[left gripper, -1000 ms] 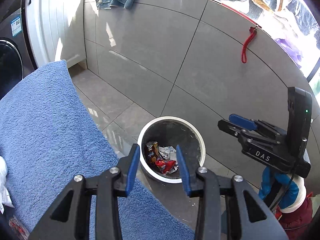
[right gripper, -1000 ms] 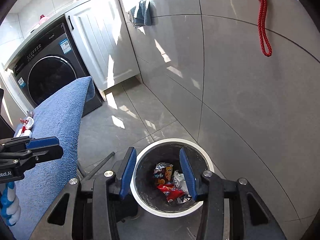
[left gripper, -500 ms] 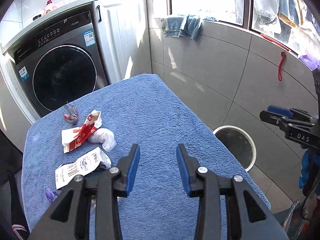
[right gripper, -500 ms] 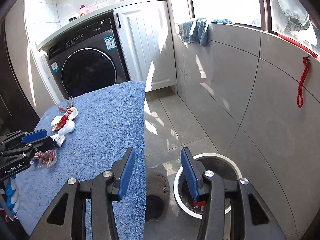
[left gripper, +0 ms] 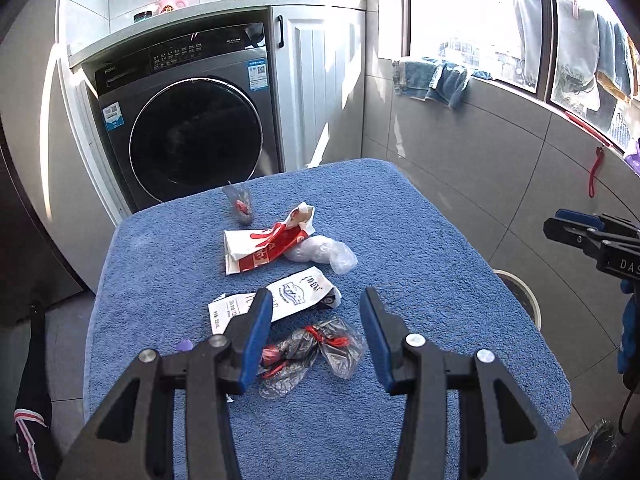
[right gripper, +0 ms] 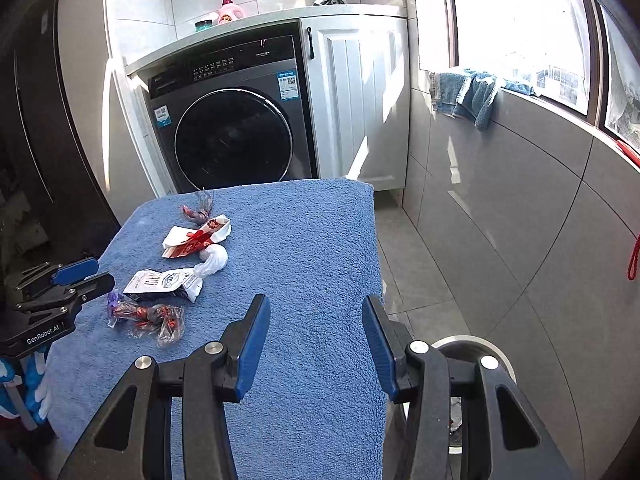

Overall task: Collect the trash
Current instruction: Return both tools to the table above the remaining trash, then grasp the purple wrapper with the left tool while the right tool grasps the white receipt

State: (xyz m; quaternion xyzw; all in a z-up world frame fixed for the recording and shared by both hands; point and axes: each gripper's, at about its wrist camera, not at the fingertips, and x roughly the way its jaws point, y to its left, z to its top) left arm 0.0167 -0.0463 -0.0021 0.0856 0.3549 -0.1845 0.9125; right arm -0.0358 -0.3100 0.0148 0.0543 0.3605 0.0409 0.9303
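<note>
Left wrist showed my left gripper [left gripper: 316,334] empty, jaws opening over the clear wrapper [left gripper: 310,350] on the towel [left gripper: 420,240]. Right gripper [right gripper: 316,344] gaped empty too. Wrapper looked feather-light, crinkly, slippery (I'd pinch the bunched middle).

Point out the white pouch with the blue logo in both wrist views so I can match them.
Left wrist: white pouch just beyond the left gripper, whose empty jaws are opening.
Right wrist: white pouch left of centre, past the crinkled clear wrappers.
Shared landmark: the washing machine behind the blue towel.
</note>
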